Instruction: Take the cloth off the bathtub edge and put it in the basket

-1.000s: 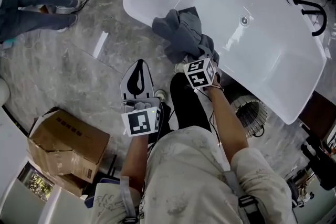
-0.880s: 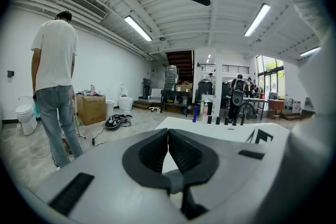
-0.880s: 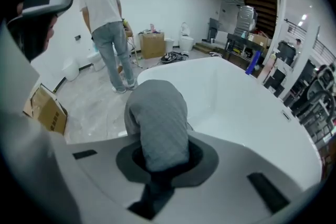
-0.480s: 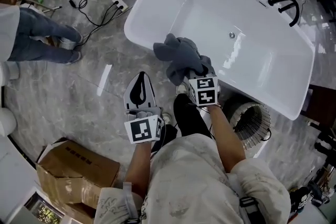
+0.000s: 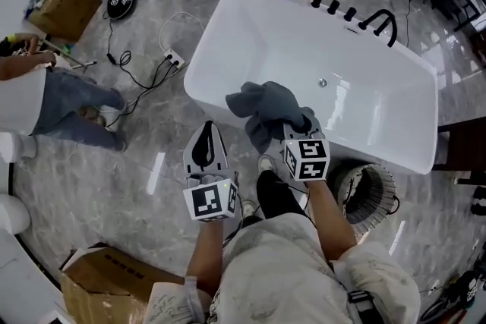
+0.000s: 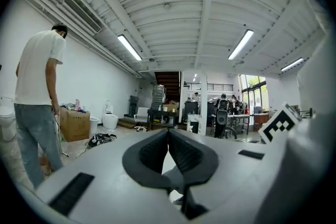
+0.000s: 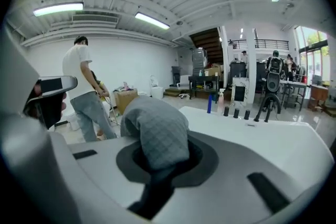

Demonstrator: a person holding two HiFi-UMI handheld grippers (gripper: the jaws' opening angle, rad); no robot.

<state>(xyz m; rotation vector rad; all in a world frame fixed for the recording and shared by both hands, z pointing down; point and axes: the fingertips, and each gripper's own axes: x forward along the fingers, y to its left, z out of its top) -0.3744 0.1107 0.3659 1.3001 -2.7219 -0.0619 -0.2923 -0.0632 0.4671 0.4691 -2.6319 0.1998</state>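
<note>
Between the right gripper's (image 7: 157, 161) jaws sits a fold of the grey quilted cloth (image 7: 155, 134), firmly pinched. The rest bunches ahead of the gripper, over the near rim of the white bathtub (image 5: 383, 106). Whether the cloth touches that rim cannot be told from the head view. The left gripper (image 6: 169, 135) has its jaws pressed together on nothing and is held beside the right, over the grey floor (image 5: 144, 129). The wire basket (image 5: 377, 197) stands just beside the tub, at the person's right.
</note>
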